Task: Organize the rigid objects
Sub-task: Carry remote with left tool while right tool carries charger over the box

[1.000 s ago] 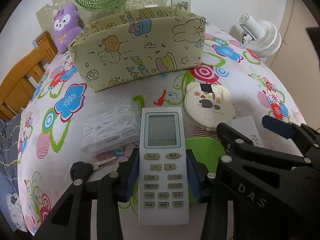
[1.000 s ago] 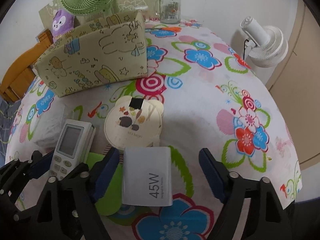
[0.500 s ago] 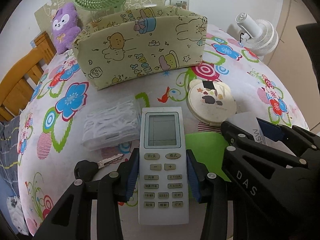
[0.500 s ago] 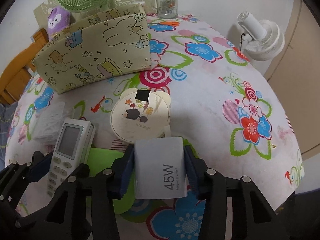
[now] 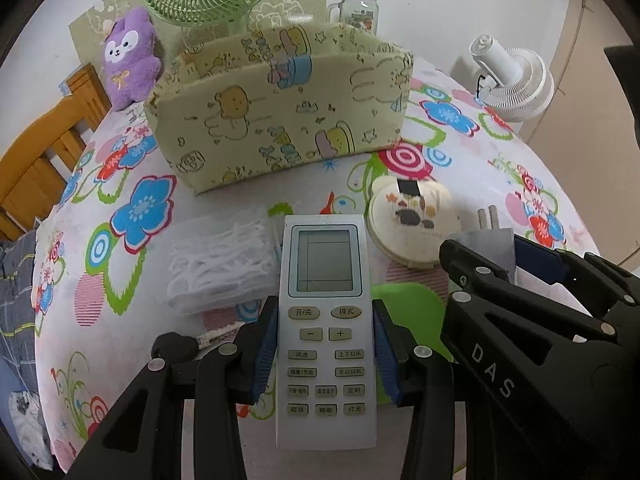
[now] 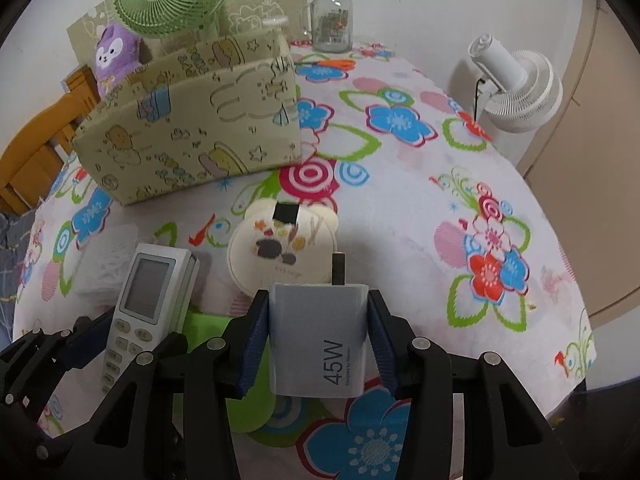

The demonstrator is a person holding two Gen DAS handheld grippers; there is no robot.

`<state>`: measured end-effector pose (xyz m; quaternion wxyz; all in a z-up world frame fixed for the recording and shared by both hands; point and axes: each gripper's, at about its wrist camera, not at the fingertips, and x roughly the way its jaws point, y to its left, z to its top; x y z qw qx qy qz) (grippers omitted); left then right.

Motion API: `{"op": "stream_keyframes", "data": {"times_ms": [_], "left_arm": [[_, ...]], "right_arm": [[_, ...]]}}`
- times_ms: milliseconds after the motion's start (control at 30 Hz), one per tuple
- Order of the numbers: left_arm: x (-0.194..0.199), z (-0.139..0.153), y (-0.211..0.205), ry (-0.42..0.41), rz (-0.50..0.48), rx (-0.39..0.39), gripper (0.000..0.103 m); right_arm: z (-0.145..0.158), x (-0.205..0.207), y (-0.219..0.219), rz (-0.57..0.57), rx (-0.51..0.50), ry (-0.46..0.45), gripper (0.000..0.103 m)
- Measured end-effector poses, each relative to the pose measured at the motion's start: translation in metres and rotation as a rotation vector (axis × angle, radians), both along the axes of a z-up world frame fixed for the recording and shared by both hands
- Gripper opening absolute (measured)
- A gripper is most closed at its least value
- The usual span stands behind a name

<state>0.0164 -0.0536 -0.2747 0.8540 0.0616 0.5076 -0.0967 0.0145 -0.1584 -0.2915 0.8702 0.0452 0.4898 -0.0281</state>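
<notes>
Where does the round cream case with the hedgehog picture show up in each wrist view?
Left wrist: round cream case sits right of centre, just right of the remote's screen.
Right wrist: it sits at centre, just beyond the 45W charger.
Shared landmark: the yellow cartoon-print fabric bin behind it.

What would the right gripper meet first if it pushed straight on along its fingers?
Probably the round cream case: it lies just beyond the charger clamped in the right gripper, slightly left of the prongs. Depth is uncertain.

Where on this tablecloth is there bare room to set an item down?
Free: the right half, between the round tin and the white fan, and behind the fabric organizer toward the jar. Crowded: near-left, around the remote and floss-pick bag.
</notes>
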Motion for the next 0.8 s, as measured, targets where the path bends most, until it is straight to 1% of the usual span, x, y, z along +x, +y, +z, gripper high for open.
{"op": "stream_keyframes", "data": {"times_ms": [433,800], "left_arm": [[0.012,0.033,0.001,-0.069,0.044,-0.002,0.045],[0.015,0.056,0.007,-0.105,0.093,-0.004,0.045]], "right_arm": [[0.036,0.019,0.003,0.04,0.011,-0.078,0.05],[0.059,0.026,0.008,0.077,0.016,-0.118,0.05]]}}
